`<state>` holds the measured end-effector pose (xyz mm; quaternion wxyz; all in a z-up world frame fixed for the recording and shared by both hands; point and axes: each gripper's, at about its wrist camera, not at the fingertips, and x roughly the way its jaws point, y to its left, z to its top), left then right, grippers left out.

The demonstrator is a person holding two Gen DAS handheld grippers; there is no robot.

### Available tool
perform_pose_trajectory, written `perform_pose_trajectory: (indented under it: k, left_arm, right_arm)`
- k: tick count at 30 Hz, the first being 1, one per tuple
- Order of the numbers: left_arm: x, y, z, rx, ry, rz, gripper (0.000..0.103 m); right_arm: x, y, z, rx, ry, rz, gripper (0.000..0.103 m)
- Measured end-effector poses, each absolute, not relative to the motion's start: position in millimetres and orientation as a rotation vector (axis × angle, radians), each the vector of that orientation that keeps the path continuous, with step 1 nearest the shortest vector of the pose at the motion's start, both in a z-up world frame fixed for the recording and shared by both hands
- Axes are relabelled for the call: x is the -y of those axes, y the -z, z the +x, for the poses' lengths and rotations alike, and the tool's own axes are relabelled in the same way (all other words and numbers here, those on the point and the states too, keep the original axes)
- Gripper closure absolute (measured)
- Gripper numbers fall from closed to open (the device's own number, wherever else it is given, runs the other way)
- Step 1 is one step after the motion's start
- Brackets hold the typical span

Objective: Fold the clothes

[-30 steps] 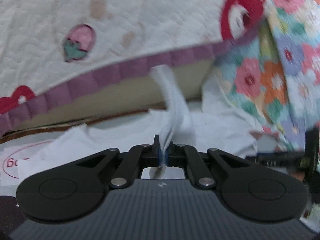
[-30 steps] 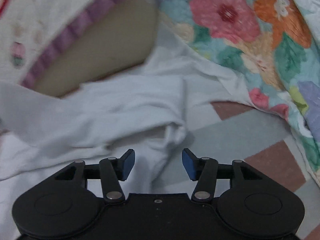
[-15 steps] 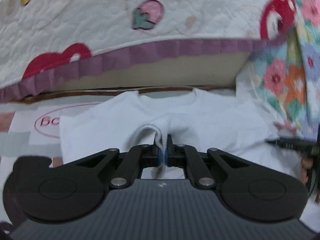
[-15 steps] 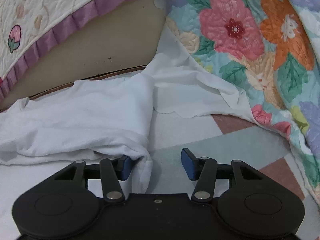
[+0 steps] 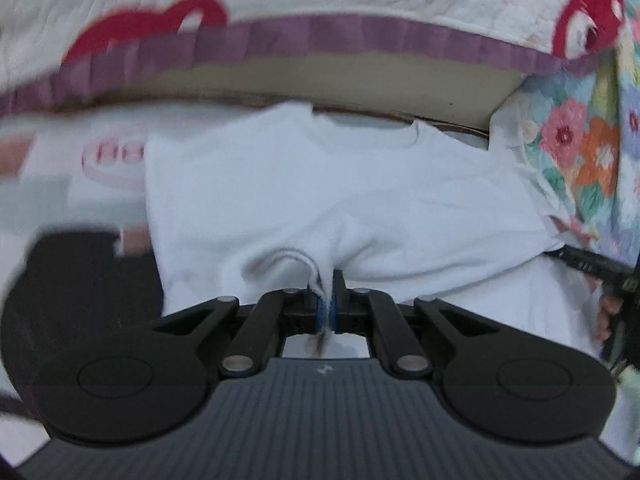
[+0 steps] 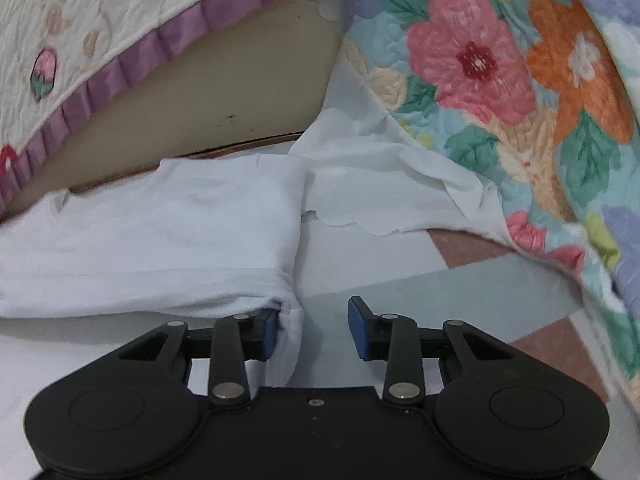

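Two grippers are in my view, and I begin at their jaws. My left gripper (image 5: 326, 300) is clamped tight on a hemmed edge of the white T-shirt (image 5: 340, 192), a small loop of cloth bunching up just ahead of the blue pads. My right gripper (image 6: 312, 328) has its jaws closing; the folded corner of the shirt (image 6: 160, 248) lies against the left pad, while the right pad stands clear over the mat, so nothing is pinched there yet.

Around them, the patterned floor mat (image 6: 400, 280) carries the shirt. Behind it runs a beige bed base (image 6: 240, 92), overhung by a cream quilt with strawberries and a purple frill (image 5: 320, 36). A floral blanket (image 6: 520, 80) hangs down on the right, its white scalloped lining (image 6: 380, 184) spilling onto the mat just beside the shirt's folded side. A pink oval print (image 5: 112, 160) on the mat shows left of the shirt, blurred.

The shirt lies flat, neckline toward the bed, sides folded inward, the lower edge lifted where I hold it.

Both grippers point downward at a slant; at the right edge of the left view I see the other gripper and fingertips (image 5: 604, 316).
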<state>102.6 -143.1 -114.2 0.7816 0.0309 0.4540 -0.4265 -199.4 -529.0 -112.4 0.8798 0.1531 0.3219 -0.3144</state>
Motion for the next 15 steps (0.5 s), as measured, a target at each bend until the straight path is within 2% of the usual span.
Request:
perform_pose_trajectory:
  k: [5,8,10,11,15]
  left_arm:
    - [145,139,97,-1.035,0.912,0.14,0.1]
    - [147,143,96,-1.044,0.917,0.147,0.1]
    - [147,141,98,-1.042,0.915,0.141,0.1]
    - [146,140,100,-1.042,0.915,0.132,0.1]
    - [142,130,109,-1.034,0.922,0.069,0.1]
  right_arm:
    - [514,98,-204,-0.63,0.459,0.327,0.058]
    - [495,94,-195,-0.718,0.447,0.15,0.058]
    - [493,97,-191,-0.764,0.435,0.086,0.075]
    - [496,99,-190,-0.786,0.438,0.082,0.092]
    - [519,93,-205,-0.724,0.493,0.247,0.097]
